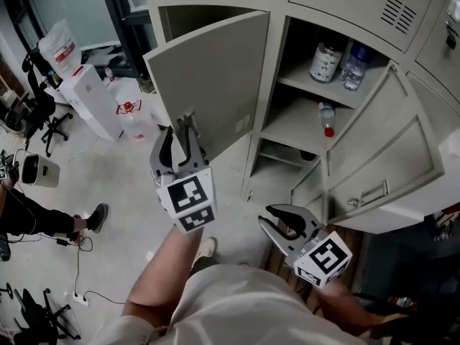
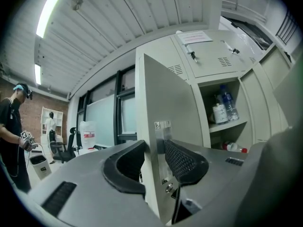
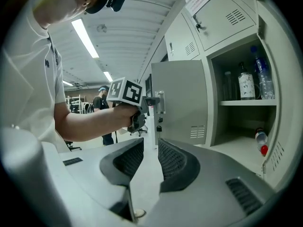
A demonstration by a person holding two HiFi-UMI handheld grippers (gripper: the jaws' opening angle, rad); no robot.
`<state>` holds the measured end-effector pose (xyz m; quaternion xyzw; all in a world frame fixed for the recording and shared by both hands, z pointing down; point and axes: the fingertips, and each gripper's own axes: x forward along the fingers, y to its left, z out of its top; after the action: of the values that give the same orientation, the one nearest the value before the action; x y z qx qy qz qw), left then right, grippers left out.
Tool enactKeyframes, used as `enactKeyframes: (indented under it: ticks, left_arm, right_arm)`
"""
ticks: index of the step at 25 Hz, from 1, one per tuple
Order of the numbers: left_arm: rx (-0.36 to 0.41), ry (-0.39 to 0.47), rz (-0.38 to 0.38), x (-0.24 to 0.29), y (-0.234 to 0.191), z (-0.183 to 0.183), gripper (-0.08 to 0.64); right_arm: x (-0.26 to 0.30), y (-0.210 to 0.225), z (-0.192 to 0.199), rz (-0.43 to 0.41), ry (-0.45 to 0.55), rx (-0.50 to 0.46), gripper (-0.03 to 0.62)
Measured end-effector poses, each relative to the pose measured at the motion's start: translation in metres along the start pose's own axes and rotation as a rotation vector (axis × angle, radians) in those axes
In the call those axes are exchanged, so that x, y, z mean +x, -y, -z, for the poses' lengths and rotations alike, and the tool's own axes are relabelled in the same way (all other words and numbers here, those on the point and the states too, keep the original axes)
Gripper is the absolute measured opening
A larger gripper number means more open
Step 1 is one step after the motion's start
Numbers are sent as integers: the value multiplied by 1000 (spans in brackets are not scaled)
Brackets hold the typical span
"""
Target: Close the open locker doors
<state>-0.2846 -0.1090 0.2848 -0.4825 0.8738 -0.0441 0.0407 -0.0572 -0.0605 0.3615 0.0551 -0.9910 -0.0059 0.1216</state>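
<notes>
While my left gripper (image 2: pixel 154 148) is clamped on the tall grey metal locker door's (image 2: pixel 173 93) edge at frame centre, my right gripper (image 3: pixel 150 144) sits slightly parted, empty.

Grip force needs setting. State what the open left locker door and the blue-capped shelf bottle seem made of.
Locker door: likely thin sheet steel with matte beige paint; stamped vent slots, folded edge. Bottle: probably clear plastic, glossy; see-through walls, though glass is possible.

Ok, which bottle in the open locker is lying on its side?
The red-capped bottle, alone on its shelf; the labelled bottle and the clear one stand upright above it.
</notes>
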Motion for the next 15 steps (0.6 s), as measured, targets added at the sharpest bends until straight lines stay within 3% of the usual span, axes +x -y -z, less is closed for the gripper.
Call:
enactKeyframes:
  ticks: [15]
  left_arm:
    - [-16, 11, 65, 66, -39, 5, 130]
  right_arm:
    - [35, 18, -7, 61, -37, 22, 92]
